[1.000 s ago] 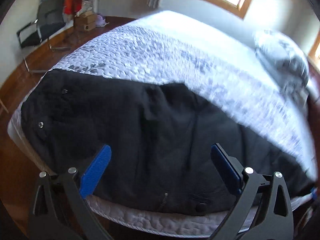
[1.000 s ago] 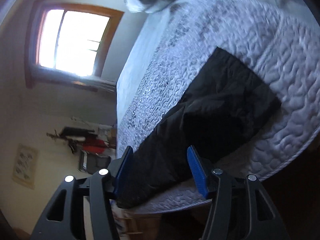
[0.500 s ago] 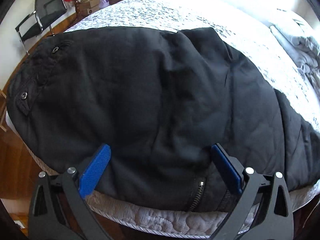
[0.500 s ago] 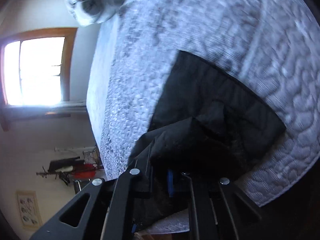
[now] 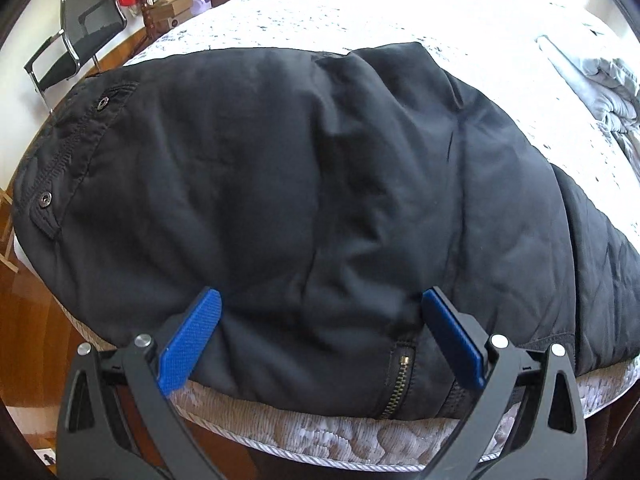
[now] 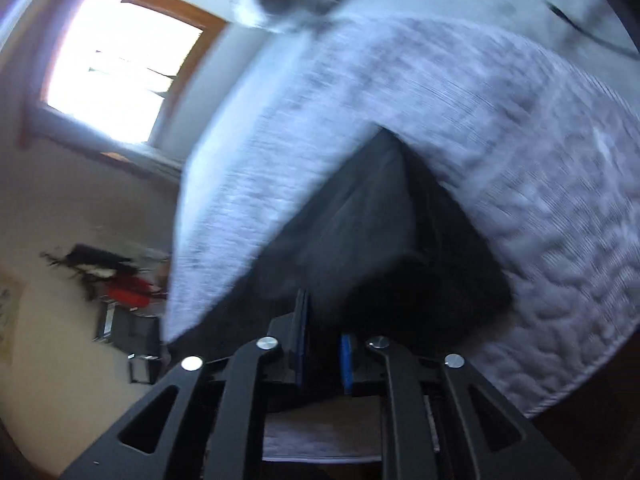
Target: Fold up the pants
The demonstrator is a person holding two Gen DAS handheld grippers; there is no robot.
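Black padded pants (image 5: 300, 184) lie across the near edge of the bed (image 5: 360, 12), with the snap-button waistband at the left and a brass zipper near the front. My left gripper (image 5: 320, 298) is wide open just over the seat of the pants, its blue pads (image 5: 192, 344) down at the fabric. The right wrist view is blurred. In it my right gripper (image 6: 323, 316) pinches a raised fold of the pants leg (image 6: 380, 216). Its jaws are narrow and opening slightly, with the fabric still between the pads.
The quilted white mattress edge (image 5: 320, 436) runs under the left gripper, with wooden floor (image 5: 28, 320) below. A black chair (image 5: 80, 32) and boxes (image 5: 172, 4) stand far left. Grey bedding (image 5: 600, 88) is bunched far right. A bright window (image 6: 120, 68) shows beyond the bed.
The left gripper sank close to the pants, staying open. The right gripper closed on the leg end, and a fold of it now stands up off the bed.
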